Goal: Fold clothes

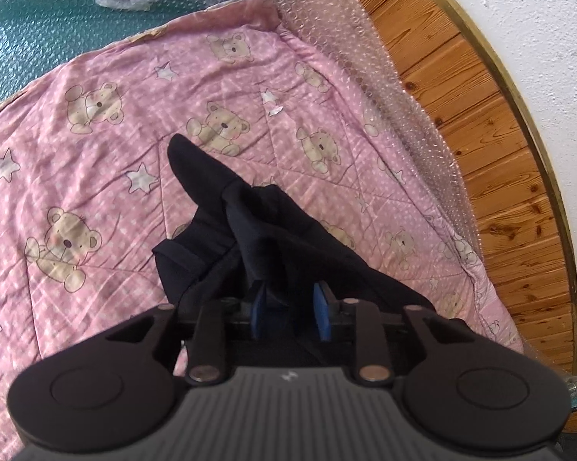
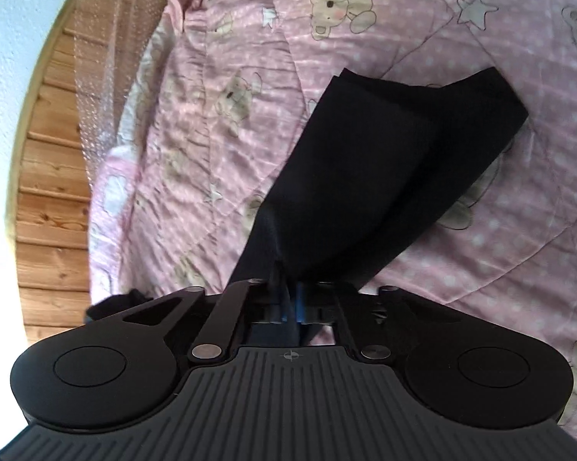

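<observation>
A black garment hangs bunched above a pink quilt with a bear and star print. My left gripper has black cloth between its blue pads, which stand somewhat apart around a thick fold. In the right wrist view the same black garment hangs in a long folded panel over the quilt. My right gripper is shut on its edge, blue pads close together. The fingertips of both grippers are hidden in cloth.
Bubble wrap lies over the quilt's far edge and a green surface at the back left. A wooden plank wall with a gold trim runs along the right; it also shows in the right wrist view at left.
</observation>
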`<state>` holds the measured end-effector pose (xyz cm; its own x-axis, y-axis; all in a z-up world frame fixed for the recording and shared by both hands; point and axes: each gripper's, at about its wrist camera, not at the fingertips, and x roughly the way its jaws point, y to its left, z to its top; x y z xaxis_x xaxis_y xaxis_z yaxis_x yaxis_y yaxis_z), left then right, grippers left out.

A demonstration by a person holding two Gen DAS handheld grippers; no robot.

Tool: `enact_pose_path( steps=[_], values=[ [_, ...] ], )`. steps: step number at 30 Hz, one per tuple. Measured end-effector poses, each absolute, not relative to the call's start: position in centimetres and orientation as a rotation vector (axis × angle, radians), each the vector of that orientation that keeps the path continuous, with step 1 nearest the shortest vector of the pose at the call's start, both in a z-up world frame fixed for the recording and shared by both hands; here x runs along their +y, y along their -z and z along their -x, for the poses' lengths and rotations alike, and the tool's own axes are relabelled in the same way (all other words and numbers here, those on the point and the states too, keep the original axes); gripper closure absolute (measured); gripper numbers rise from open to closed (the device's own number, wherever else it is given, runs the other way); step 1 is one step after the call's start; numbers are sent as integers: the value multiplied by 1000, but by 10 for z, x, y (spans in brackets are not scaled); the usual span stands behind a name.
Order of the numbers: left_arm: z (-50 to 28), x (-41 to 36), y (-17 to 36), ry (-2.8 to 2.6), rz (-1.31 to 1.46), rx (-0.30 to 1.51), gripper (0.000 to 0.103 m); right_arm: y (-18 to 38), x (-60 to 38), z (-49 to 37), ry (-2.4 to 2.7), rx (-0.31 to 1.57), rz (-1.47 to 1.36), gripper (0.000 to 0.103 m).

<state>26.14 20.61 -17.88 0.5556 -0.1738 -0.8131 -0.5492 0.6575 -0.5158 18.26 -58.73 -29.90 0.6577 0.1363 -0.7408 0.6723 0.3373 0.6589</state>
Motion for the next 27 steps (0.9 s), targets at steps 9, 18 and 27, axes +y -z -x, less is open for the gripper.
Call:
enact_pose_path(
  steps=[9, 18, 27],
  values=[
    [-269, 221, 197, -344, 947, 968, 57, 299, -585, -185, 410, 827, -1160, 89],
    [-319, 230, 168, -249, 923, 945, 101, 234, -588, -222, 368, 710, -997, 103],
    [-332, 232, -63, 127, 858, 537, 101, 47, -602, -224, 203, 283, -931, 103]
  ],
)
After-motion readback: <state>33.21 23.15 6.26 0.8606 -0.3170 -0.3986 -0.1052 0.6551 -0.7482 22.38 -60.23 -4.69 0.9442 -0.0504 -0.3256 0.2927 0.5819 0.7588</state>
